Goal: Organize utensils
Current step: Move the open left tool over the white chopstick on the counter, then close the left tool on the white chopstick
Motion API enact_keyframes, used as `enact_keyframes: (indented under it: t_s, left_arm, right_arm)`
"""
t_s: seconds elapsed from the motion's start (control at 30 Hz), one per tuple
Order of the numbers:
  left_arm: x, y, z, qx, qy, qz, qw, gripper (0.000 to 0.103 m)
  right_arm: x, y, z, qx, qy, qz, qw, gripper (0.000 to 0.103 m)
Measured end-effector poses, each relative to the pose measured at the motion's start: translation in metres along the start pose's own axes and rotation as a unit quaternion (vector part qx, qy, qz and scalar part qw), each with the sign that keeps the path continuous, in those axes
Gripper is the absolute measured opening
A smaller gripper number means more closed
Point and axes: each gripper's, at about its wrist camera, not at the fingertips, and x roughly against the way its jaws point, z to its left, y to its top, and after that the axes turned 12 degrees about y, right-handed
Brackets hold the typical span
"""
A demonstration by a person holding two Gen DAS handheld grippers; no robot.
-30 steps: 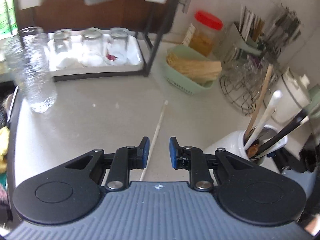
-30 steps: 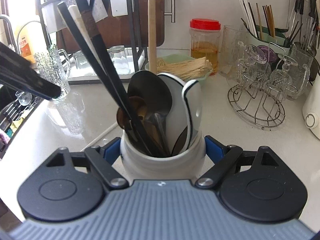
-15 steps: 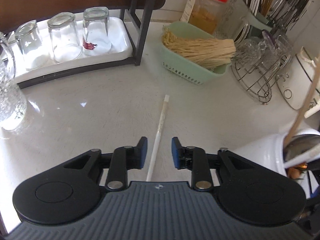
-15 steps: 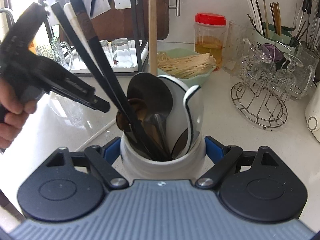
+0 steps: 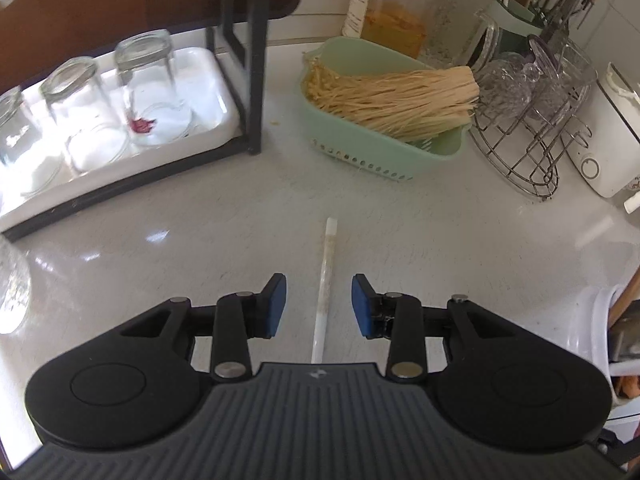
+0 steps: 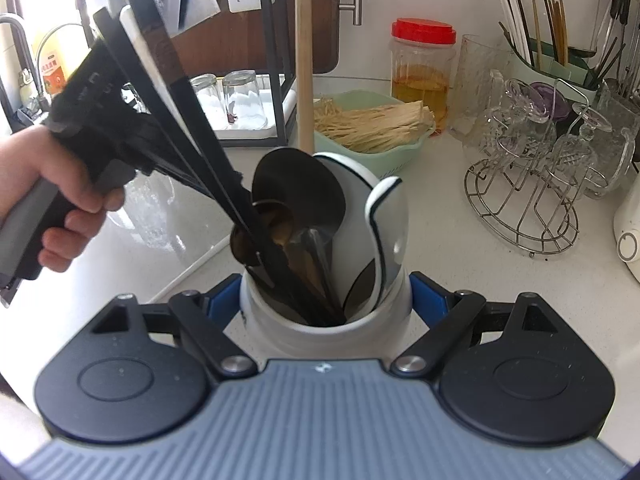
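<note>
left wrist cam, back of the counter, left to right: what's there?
White tray of upturned glasses → black rack post → green basket of noodles → wire glass rack → white appliance.

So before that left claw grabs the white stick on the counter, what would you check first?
1. White chopstick lies between the left gripper pads: ok.
2. Jaws wide enough to straddle it: ok, opening, pads not touching it.
3. Pads low enough to pinch it off the counter: cannot tell.
4. Right gripper steadies the white utensil holder: ok, shut on it.
5. Room in the holder for one more utensil: cannot tell, it looks crowded.
</note>
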Motion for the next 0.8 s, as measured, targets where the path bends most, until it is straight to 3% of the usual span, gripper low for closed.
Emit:
enact_keyframes:
  t_s: [0.43,0.8]
  left_arm:
    - [-0.028,0.018,-0.018,-0.054,0.003,0.006,0.9985,0.041]
    - [-0.036,0.025,-0.024,-0.082,0.012,0.002,0.9966,0.033]
  right_arm:
    - [-0.001,0.003,-0.003,0.000,0.001,0.006,1.000,0.090]
    - [0.000,0.003,-0.003,-0.007,-0.002,0.005,1.000,0.090]
